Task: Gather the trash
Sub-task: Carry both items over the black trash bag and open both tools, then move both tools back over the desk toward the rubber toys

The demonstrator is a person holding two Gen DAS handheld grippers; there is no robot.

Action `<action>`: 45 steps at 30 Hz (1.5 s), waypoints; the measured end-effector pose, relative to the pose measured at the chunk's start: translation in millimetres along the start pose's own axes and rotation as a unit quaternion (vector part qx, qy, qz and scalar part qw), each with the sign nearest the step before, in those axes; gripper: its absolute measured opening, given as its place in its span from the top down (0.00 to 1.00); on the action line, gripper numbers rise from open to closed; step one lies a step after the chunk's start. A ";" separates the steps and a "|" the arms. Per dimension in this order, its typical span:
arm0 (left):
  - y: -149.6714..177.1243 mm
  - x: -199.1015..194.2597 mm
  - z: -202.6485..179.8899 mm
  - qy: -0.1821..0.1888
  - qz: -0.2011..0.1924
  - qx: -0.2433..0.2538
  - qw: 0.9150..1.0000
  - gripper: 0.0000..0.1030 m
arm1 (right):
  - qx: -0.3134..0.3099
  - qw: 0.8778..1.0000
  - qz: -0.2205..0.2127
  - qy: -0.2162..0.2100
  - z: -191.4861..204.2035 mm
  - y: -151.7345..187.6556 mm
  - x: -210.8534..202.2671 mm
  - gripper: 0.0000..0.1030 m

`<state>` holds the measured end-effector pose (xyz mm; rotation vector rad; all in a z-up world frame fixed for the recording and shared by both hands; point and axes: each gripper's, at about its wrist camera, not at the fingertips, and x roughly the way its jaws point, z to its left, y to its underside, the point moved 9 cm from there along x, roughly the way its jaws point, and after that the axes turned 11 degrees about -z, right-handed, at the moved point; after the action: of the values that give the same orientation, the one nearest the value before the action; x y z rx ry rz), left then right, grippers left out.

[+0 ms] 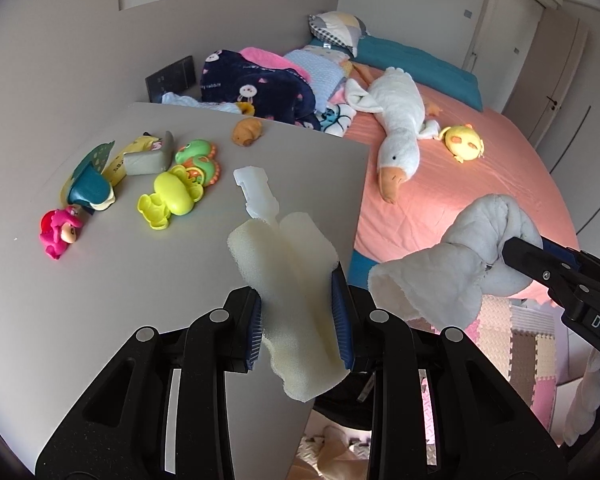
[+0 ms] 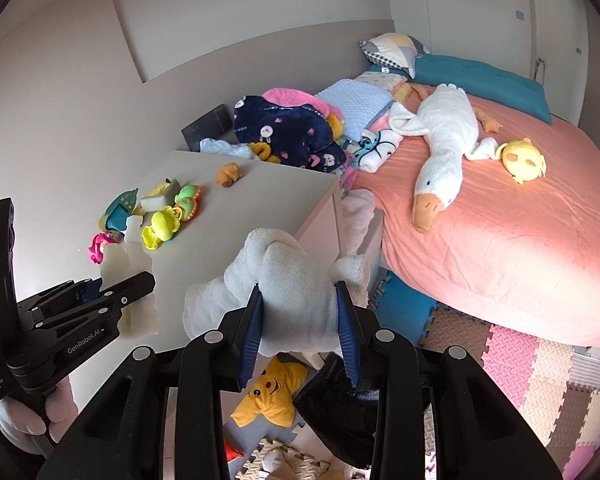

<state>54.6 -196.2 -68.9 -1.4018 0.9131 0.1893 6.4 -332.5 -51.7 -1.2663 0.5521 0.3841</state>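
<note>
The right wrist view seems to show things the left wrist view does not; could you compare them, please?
Only the right wrist view shows the yellow star-shaped plush and crumpled black plastic bag on the floor. Only the left wrist view shows the white plastic piece lying on the table. Both show the left gripper shut on the pale foam piece and the right gripper shut on the white knotted cloth.

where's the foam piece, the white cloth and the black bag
foam piece (image 1: 300,300), left wrist view, on its middle between the left gripper's pads
white cloth (image 2: 296,300), right wrist view, on the bunched part between the pads
black bag (image 2: 336,416), right wrist view, on its crinkled top
</note>
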 end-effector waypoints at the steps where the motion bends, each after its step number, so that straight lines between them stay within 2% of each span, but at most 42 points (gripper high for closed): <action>1: 0.1 1.5 -6.4 0.005 0.002 0.004 1.000 0.72 | 0.003 1.000 0.000 0.003 -4.9 0.3 -1.1 0.65; 10: 8.9 14.4 -63.9 0.055 0.025 0.043 0.997 0.72 | 0.032 0.999 0.005 0.033 -48.5 7.7 -11.8 0.65; 12: 14.5 16.7 -79.5 0.083 0.036 0.052 0.994 0.67 | 0.039 0.998 0.016 0.038 -58.6 11.4 -12.9 0.61; 13: 17.5 17.5 -86.6 0.100 0.041 0.054 0.993 0.56 | 0.045 0.998 0.026 0.040 -63.6 14.1 -12.4 0.56; 14: 19.9 18.2 -91.7 0.108 0.045 0.054 0.992 0.30 | 0.058 0.997 0.028 0.043 -70.3 15.7 -13.4 0.48; 16: 20.3 18.7 -95.7 0.111 0.038 0.050 0.992 0.07 | 0.084 0.994 0.013 0.065 -85.8 14.9 -19.2 0.37; 17: 19.7 18.1 -96.3 0.113 0.033 0.046 0.992 0.07 | 0.090 0.993 0.004 0.078 -92.2 13.9 -22.1 0.34; 19: 18.4 20.2 -94.6 0.113 0.034 0.038 0.992 0.07 | 0.095 0.991 -0.004 0.090 -101.1 11.5 -26.0 0.34; 25: 12.9 23.0 -83.6 0.098 0.029 0.031 0.994 0.07 | 0.103 0.990 -0.012 0.094 -107.9 8.1 -27.1 0.34; 36: 13.6 19.6 -65.3 0.087 0.029 0.025 0.995 0.07 | 0.089 0.993 -0.009 0.080 -85.4 4.0 -16.2 0.34; 45: 13.2 9.5 -19.2 0.051 0.019 -0.001 0.999 0.07 | 0.070 0.996 0.002 0.047 -46.6 0.2 5.9 0.34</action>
<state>44.4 -214.3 -83.1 -1.4076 1.0244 0.1481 2.8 -377.6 -64.6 -1.1519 0.6512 0.2845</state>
